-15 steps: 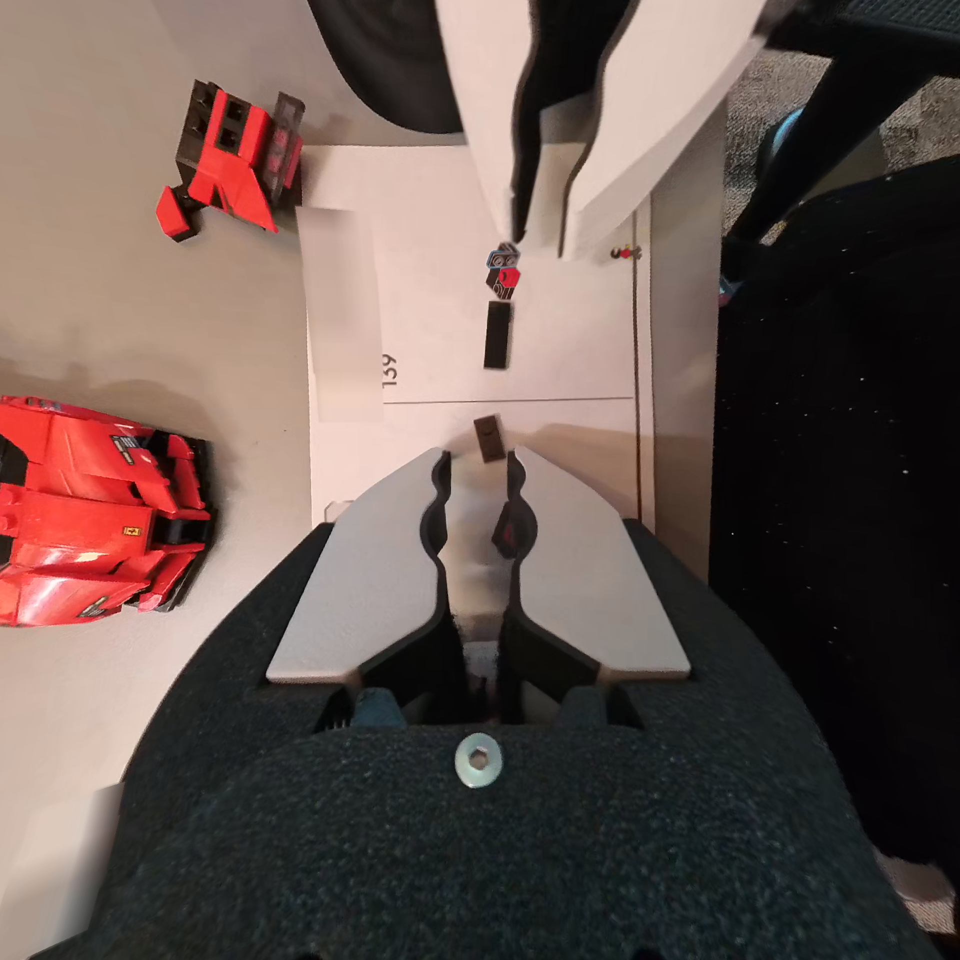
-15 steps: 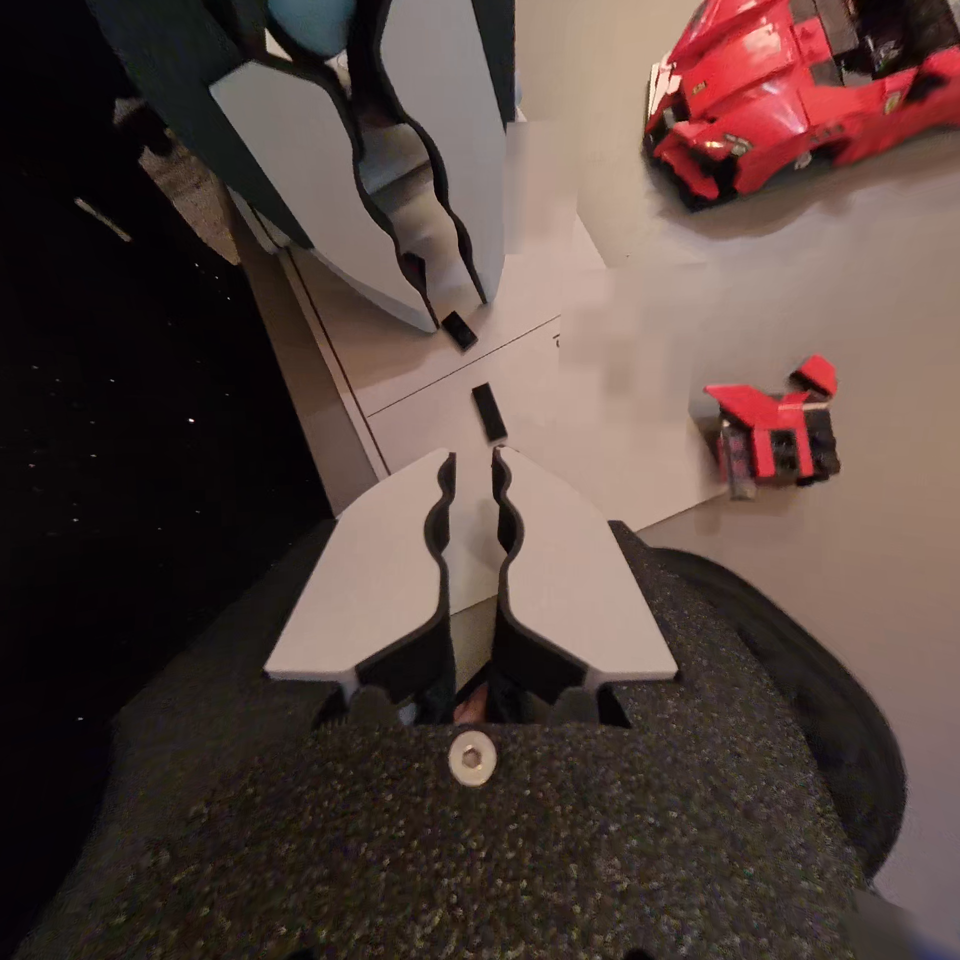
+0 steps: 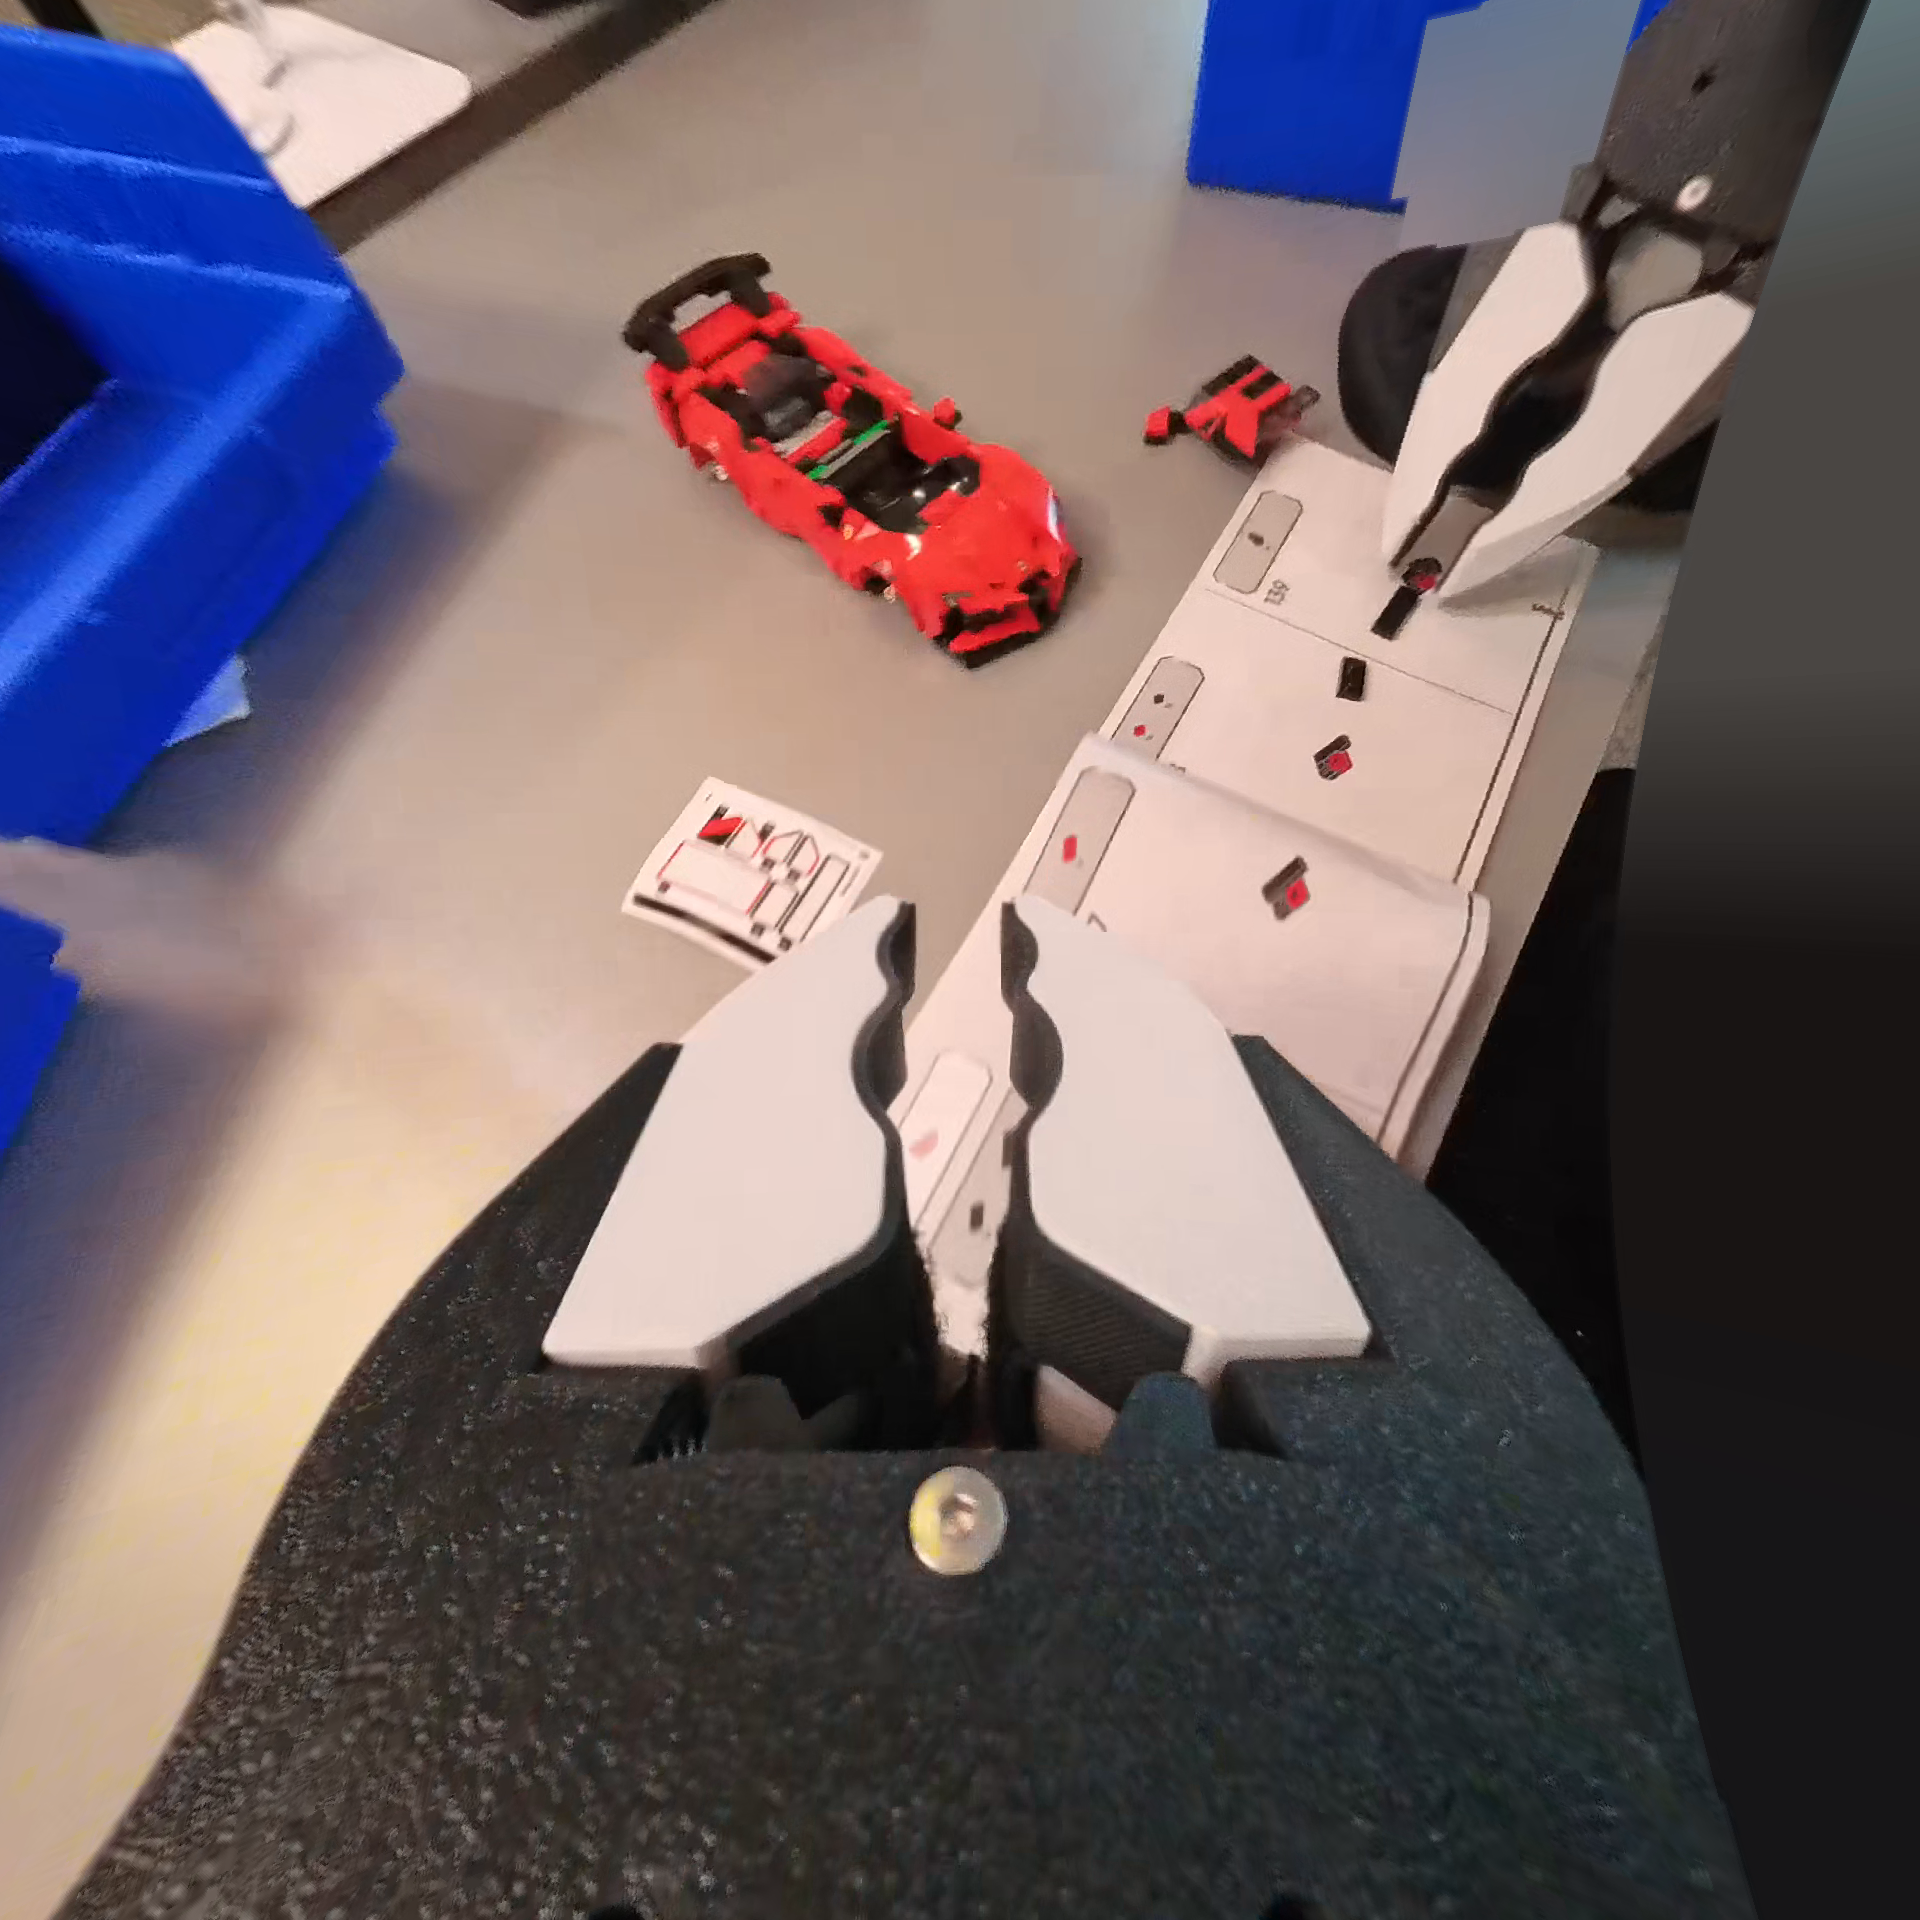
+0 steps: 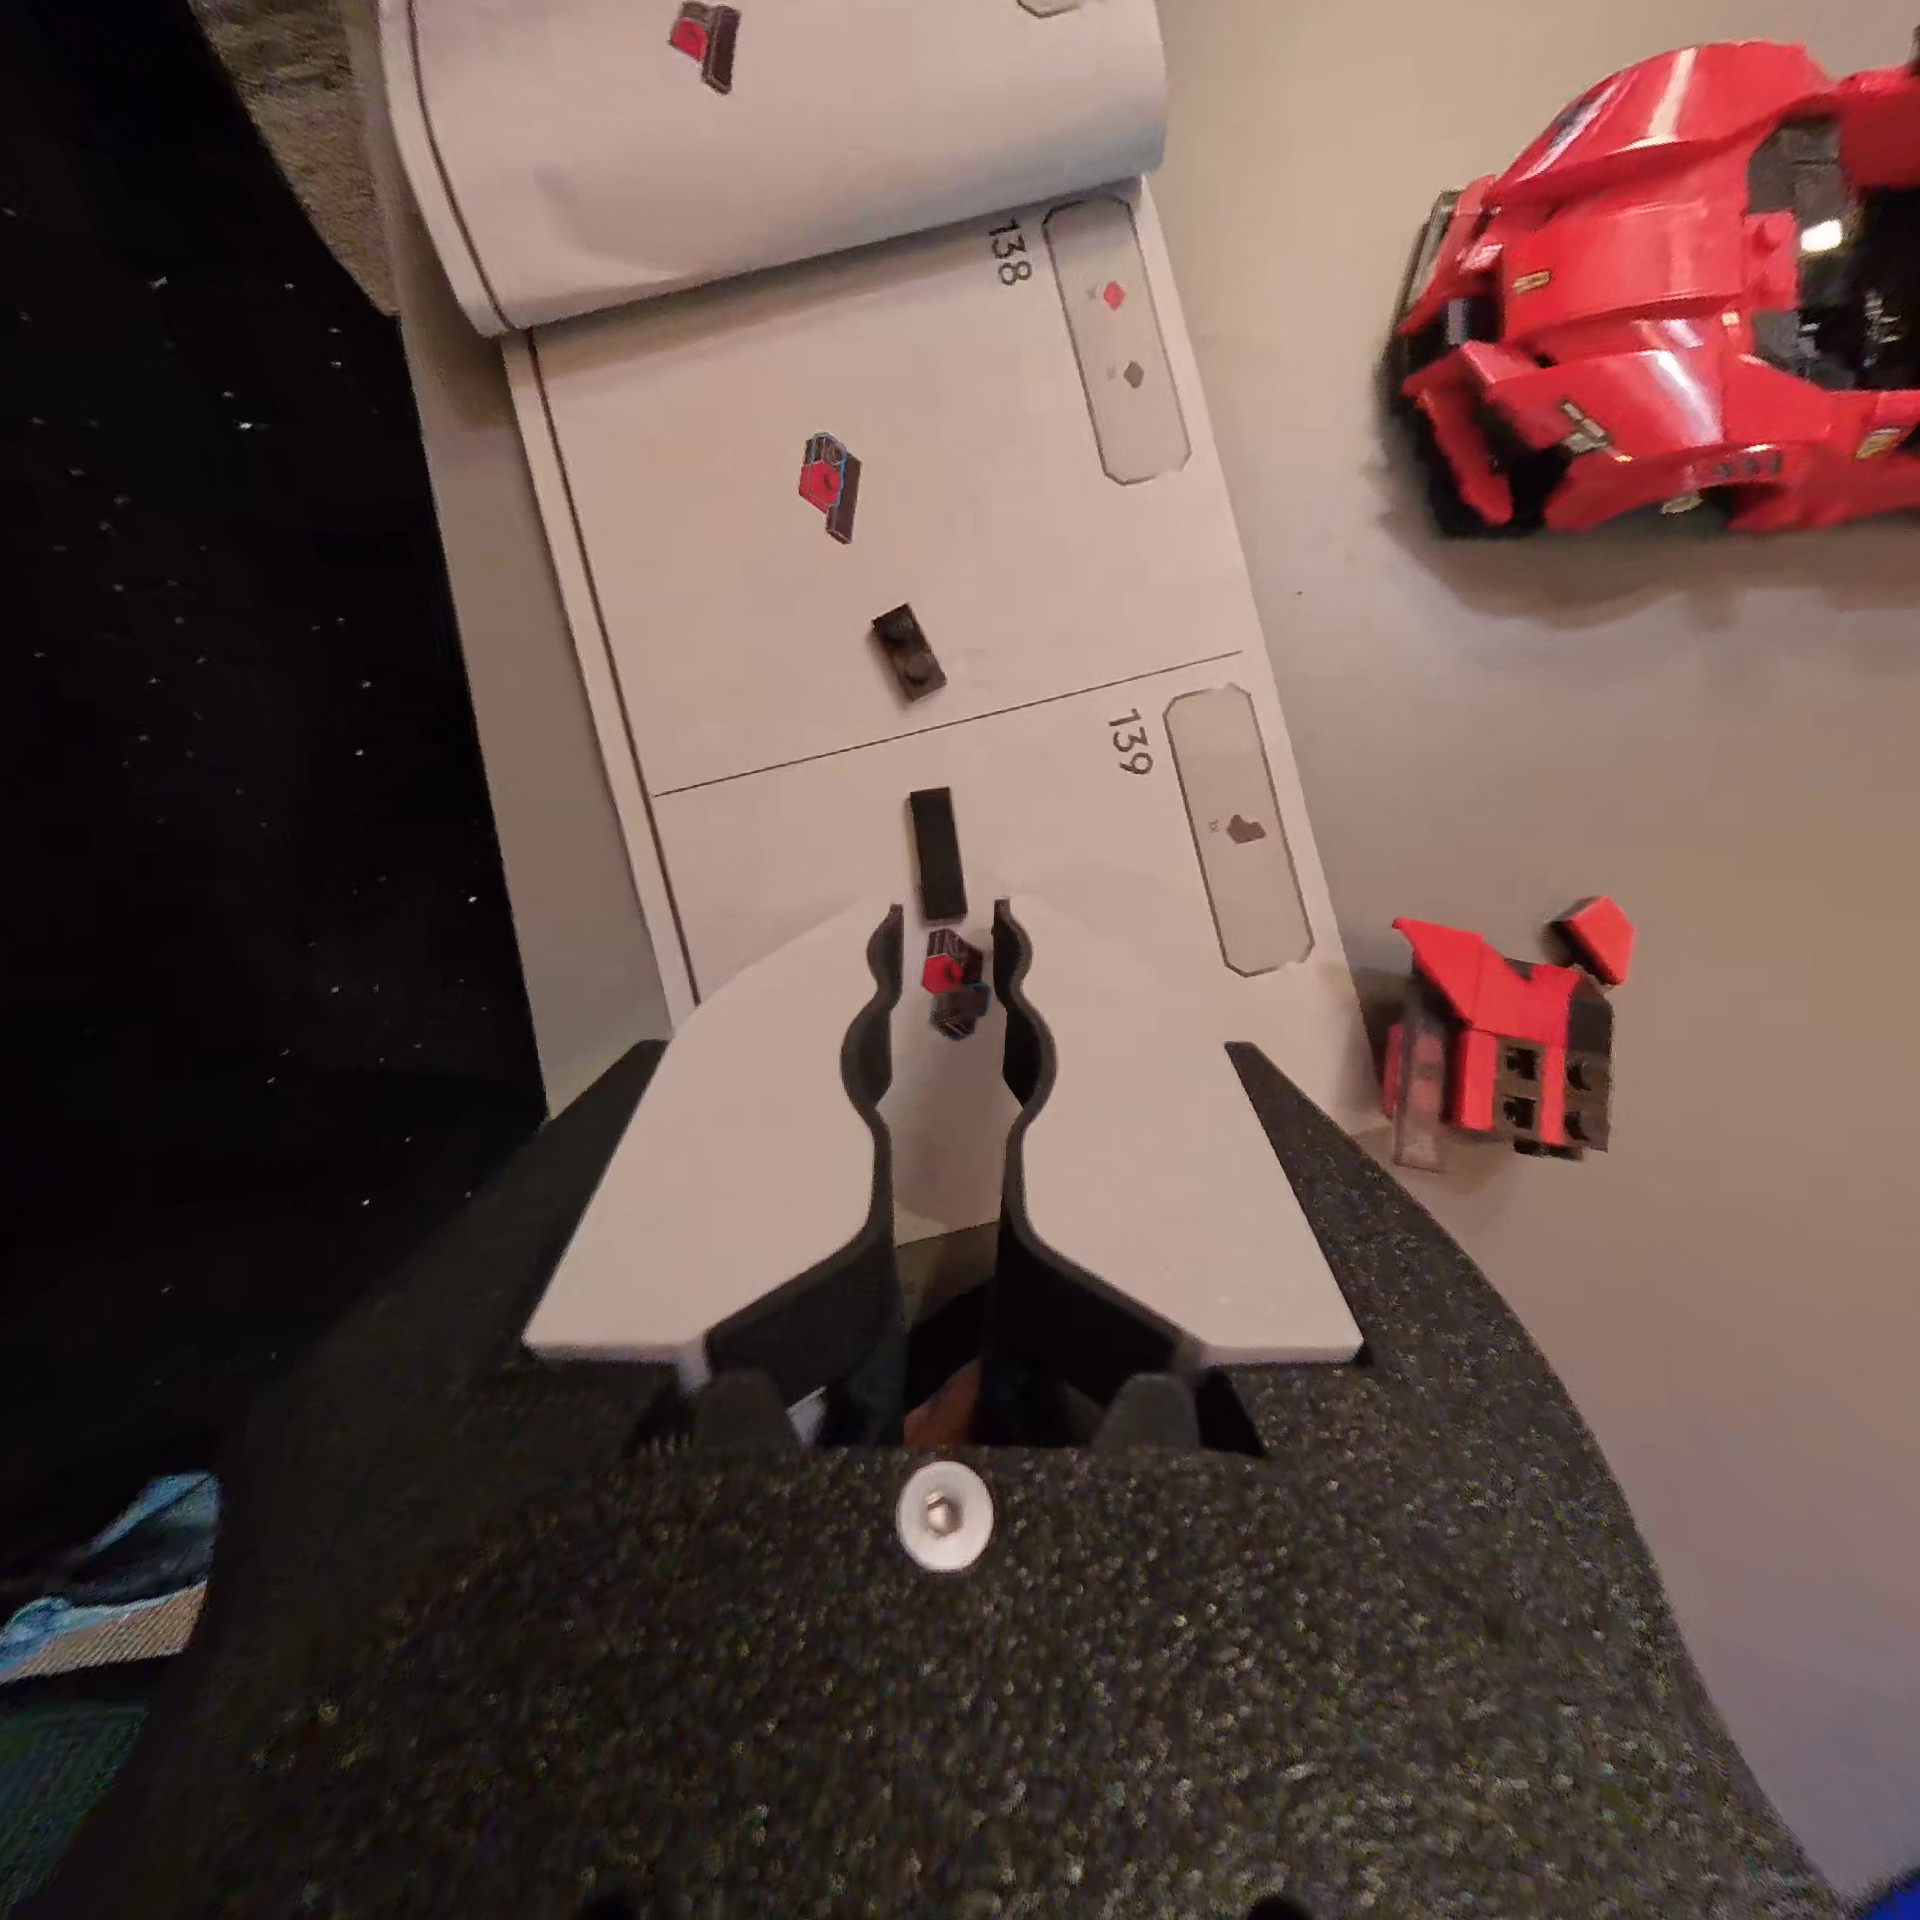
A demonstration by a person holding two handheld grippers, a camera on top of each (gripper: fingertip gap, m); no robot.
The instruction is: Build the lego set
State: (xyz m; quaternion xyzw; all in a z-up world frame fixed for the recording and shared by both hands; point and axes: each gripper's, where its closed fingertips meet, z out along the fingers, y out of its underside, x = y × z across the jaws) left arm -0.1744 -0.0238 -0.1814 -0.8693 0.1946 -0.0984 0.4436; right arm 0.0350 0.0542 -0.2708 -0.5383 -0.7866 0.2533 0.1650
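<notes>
The red Lego car [image 3: 862, 478] stands on the grey table and also shows in the right wrist view [image 4: 1662, 312]. A red-and-black sub-assembly [image 3: 1231, 410] [image 4: 1507, 1049] lies beside the open instruction booklet [image 3: 1455, 748] [image 4: 1039, 582]. A long black tile [image 4: 935, 852] [image 3: 1390, 615] and a small black plate [image 4: 907, 649] [image 3: 1351, 677] lie loose on the page. My right gripper [image 4: 945, 914] [image 3: 1421, 571] is slightly open and empty, tips just short of the tile, over a printed diagram. My left gripper [image 3: 956, 916] is slightly open with nothing seen in it, held back above the booklet's near end.
A sticker sheet [image 3: 748, 873] lies left of the booklet. Blue bins stand at the left [image 3: 156, 416] and at the far side [image 3: 1309, 94]. The booklet lies along the table's edge [image 4: 457, 623], with dark floor beyond it. From my right tips it is roughly 5 centimeters to the small black plate [image 3: 1351, 677]; from my left, 20 centimeters.
My left gripper has pulled back from over the page and now looks low across the table; it has left the right wrist view. My right gripper has moved up to the black tile.
</notes>
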